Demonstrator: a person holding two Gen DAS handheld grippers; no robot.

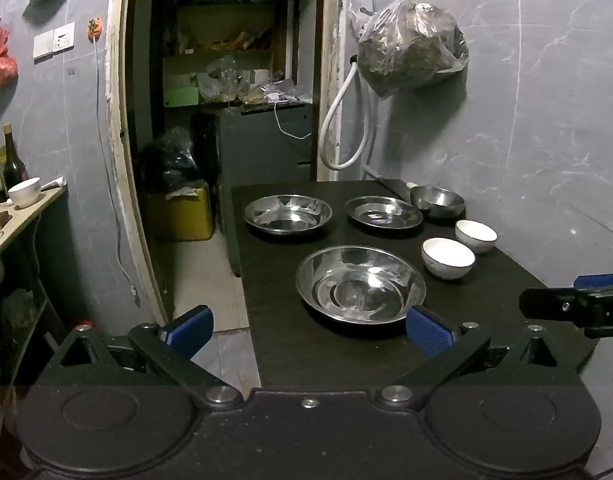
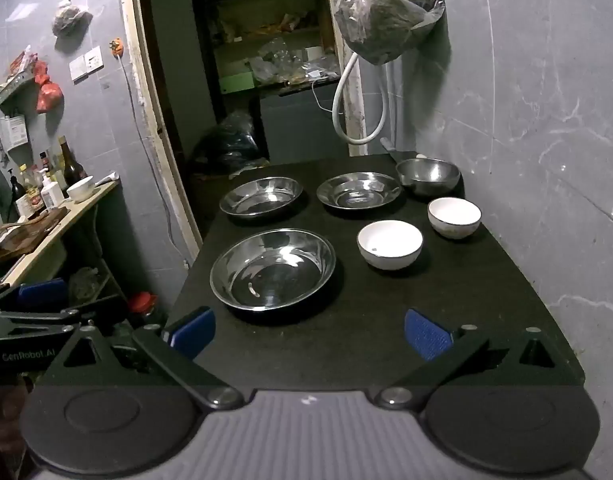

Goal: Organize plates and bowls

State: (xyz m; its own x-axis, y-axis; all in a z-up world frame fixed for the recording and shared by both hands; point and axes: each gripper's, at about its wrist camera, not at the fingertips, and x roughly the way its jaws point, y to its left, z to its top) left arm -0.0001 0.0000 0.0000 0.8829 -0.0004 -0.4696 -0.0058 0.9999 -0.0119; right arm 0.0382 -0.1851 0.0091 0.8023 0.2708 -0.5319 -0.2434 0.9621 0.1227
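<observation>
On the black table point(image 1: 338, 354) point(image 2: 346, 344) lie three steel plates: a large near one point(image 1: 360, 284) point(image 2: 272, 268), a far left one point(image 1: 287, 214) point(image 2: 261, 200) and a far middle one point(image 1: 383, 212) point(image 2: 359, 190). A steel bowl point(image 1: 437, 199) point(image 2: 428, 176) stands at the far right. Two white bowls stand on the right, one nearer point(image 1: 448, 258) point(image 2: 389, 244), one farther point(image 1: 476, 236) point(image 2: 454, 217). My left gripper point(image 1: 308, 332) is open and empty at the table's near left corner. My right gripper point(image 2: 310, 334) is open and empty over the near edge.
A doorway with cluttered shelves point(image 1: 226, 60) opens behind the table. A full plastic bag point(image 1: 412, 46) and a white hose point(image 1: 338, 128) hang on the grey wall. A counter at the left point(image 2: 46, 232) bears bottles and a white bowl point(image 2: 80, 189).
</observation>
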